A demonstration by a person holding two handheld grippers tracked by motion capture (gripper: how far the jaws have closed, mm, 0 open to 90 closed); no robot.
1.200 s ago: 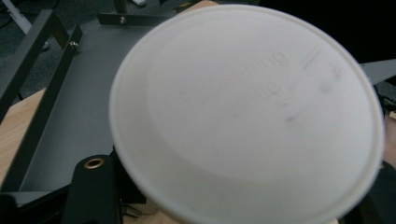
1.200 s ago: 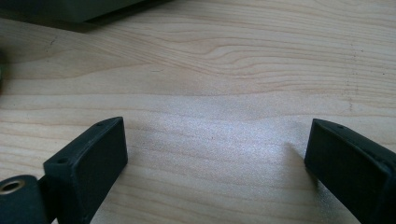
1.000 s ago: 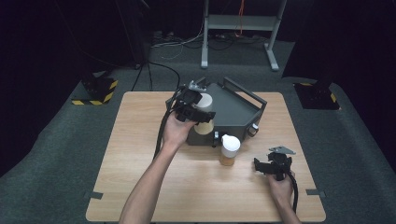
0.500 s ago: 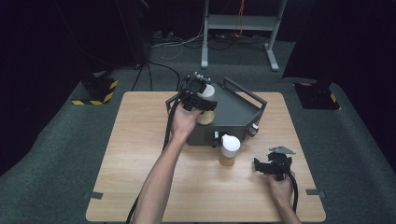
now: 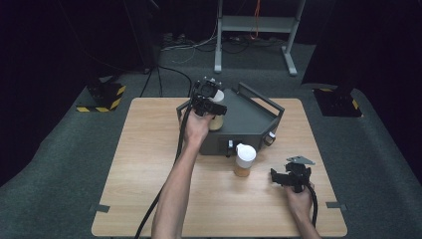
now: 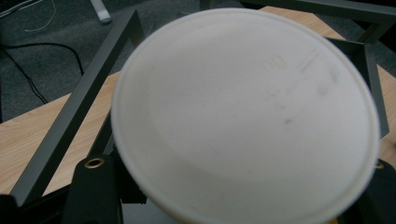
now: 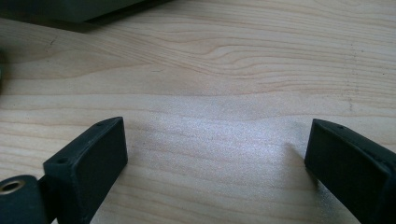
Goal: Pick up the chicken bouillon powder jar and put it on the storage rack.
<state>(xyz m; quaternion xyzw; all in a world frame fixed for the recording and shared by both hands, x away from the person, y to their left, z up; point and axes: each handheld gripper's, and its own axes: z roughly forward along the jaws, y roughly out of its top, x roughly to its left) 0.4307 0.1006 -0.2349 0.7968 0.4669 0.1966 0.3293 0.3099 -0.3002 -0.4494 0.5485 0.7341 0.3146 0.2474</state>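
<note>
The right gripper rests low near the front right part of the wooden table, its jaws spread wide with nothing but bare wood grain between them in the right gripper view. There is open tabletop around it on all sides, and the right edge of the table lies near.

A little farther in, a jar with a white lid stands upright on the wood, holding an amber filling in its lower part. It sits just in front of the grey metal box, close to the box's front wall with its small knobs.

Farther still, the left gripper is clenched around a second jar, also white-lidded with a pale tan body, and holds it over the left corner of the box. In the left gripper view the round white lid sits between the black jaws, with the box's grey bar frame behind it and wood beyond. Whether the jar's base touches the box cannot be told.

The left half of the table is open wood. Beyond the far edge lie dark carpet and cables
</note>
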